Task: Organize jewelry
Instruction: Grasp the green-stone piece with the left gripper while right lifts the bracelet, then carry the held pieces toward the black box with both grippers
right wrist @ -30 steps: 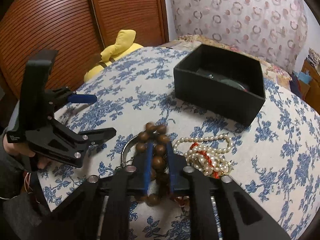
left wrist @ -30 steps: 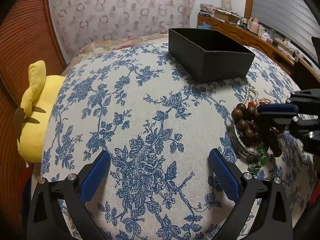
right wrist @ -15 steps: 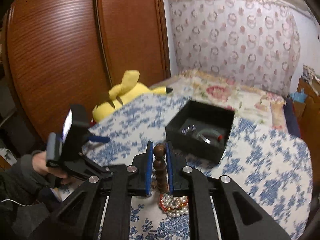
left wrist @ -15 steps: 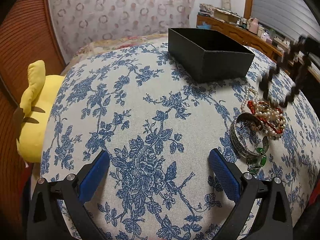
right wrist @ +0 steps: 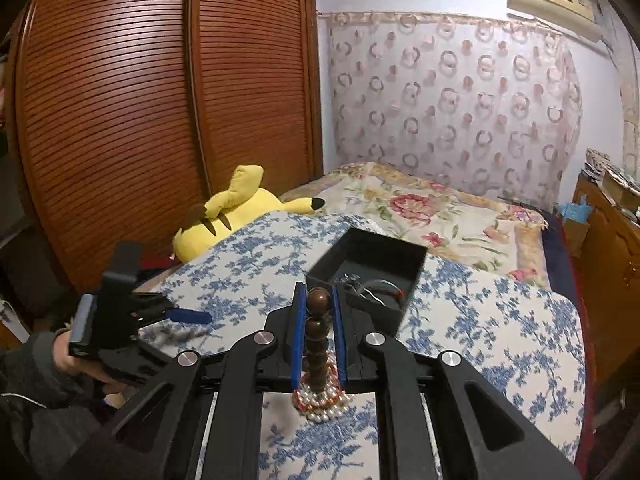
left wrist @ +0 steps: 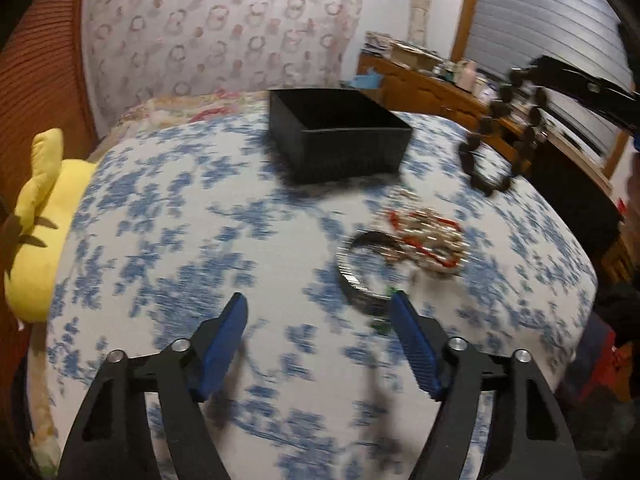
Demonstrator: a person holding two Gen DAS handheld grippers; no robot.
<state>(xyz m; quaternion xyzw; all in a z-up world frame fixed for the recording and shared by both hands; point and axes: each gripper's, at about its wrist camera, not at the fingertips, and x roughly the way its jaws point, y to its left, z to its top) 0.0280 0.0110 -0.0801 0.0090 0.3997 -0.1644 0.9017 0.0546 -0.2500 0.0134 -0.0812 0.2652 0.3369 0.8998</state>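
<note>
- Left gripper (left wrist: 318, 310): nearest the viewer, hovering low over the blue-flowered cloth (left wrist: 192, 248); its blue-padded fingers (left wrist: 226, 336) stand wide apart with nothing between them.
- Silver bangle (left wrist: 360, 276): lying flat on the cloth, just ahead of the left gripper's right-hand finger; something small and green shows at its near edge, too blurred to name.
- Heap of pearls and red beads (left wrist: 426, 240): on the cloth, touching the far side of the bangle. From the right wrist view the same heap (right wrist: 322, 402) sits directly below the raised gripper.
- Right gripper (right wrist: 316, 308): lifted well above the cloth, its fingers closed tight on a brown bead bracelet (right wrist: 317, 332), whose beads run in a column between the pads.
- Bead bracelet as seen from the left wrist view (left wrist: 500, 128): a dark loop hanging free in the air, right of the box and clear of the cloth.
- Black box (right wrist: 412, 258): open-topped, on the cloth beyond both grippers; a few pieces of jewelry already lie inside, including a pale ring shape and a bit of red.
- Yellow plush toy (right wrist: 236, 212): at the far left edge of the cloth, beside the slatted wooden doors (right wrist: 120, 120).
</note>
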